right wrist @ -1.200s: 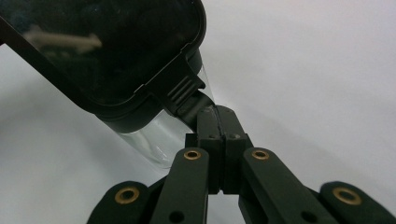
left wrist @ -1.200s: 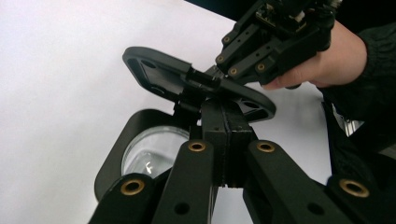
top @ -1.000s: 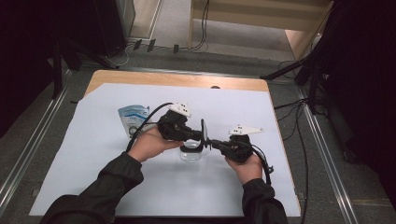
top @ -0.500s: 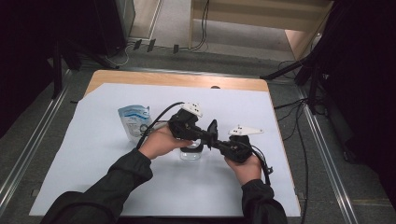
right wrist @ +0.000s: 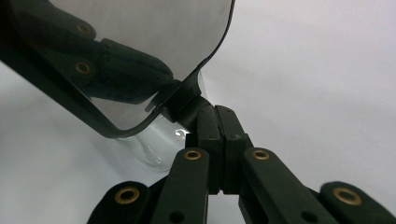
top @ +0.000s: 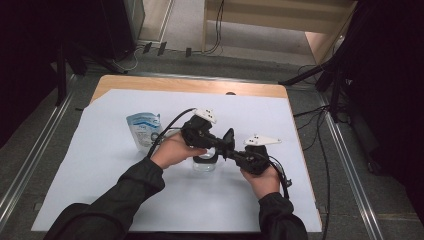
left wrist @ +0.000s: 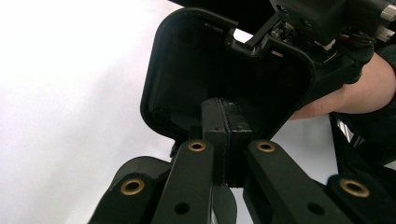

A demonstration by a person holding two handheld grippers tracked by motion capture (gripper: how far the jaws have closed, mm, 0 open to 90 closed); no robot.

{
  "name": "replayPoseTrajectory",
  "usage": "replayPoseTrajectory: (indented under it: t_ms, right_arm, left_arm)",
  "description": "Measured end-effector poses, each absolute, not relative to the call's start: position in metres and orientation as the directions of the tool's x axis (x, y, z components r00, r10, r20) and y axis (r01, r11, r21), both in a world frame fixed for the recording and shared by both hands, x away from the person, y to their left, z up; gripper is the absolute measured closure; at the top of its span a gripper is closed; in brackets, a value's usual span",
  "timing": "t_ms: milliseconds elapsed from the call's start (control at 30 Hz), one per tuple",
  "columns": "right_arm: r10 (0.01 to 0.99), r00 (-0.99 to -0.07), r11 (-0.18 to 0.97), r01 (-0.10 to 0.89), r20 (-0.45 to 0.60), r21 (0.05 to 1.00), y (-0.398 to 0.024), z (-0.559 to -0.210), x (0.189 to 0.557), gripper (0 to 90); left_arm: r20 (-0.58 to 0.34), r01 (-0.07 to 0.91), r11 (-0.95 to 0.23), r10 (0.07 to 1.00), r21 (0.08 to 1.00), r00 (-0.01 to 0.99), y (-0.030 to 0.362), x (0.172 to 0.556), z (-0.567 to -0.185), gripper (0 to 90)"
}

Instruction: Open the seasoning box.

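Both grippers, right gripper [top: 231, 150] and left gripper [top: 220, 146], clamp the black-rimmed lid [top: 228, 141] from opposite edges, holding it tilted directly above the clear jar [top: 204, 164] on the white sheet [top: 100, 165], pouch [top: 144, 129] well left.

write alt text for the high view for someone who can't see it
Over a white-covered table, a person holds a black lid between the left gripper and right gripper, just above a clear container. A blue-and-white pouch lies to the left.
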State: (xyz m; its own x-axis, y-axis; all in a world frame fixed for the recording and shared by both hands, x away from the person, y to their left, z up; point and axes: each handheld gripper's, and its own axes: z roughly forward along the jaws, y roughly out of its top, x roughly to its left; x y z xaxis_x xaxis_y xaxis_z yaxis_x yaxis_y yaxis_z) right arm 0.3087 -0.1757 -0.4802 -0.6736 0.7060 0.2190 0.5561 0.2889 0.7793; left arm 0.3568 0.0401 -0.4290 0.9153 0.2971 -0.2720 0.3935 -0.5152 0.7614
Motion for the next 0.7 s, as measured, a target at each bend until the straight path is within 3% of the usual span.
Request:
replayPoseTrajectory:
  t_ms: [333, 600, 700]
  right_arm:
    - [0.703, -0.682, 0.31, 0.549, 0.202, 0.777, -0.182, -0.48, 0.31, 87.3]
    - [0.693, -0.688, 0.279, 0.531, 0.215, 0.8, -0.196, -0.477, 0.305, 67.8]
    - [0.693, -0.688, 0.275, 0.53, 0.216, 0.802, -0.2, -0.475, 0.303, 67.2]
  left_arm:
    - [-0.263, 0.391, -0.522, 0.304, 0.758, 0.916, 0.055, 0.352, -0.423, 85.2]
    - [-0.259, 0.402, -0.51, 0.329, 0.76, 0.908, 0.073, 0.345, -0.423, 76.8]
    - [-0.261, 0.412, -0.501, 0.345, 0.761, 0.902, 0.08, 0.343, -0.425, 73.7]
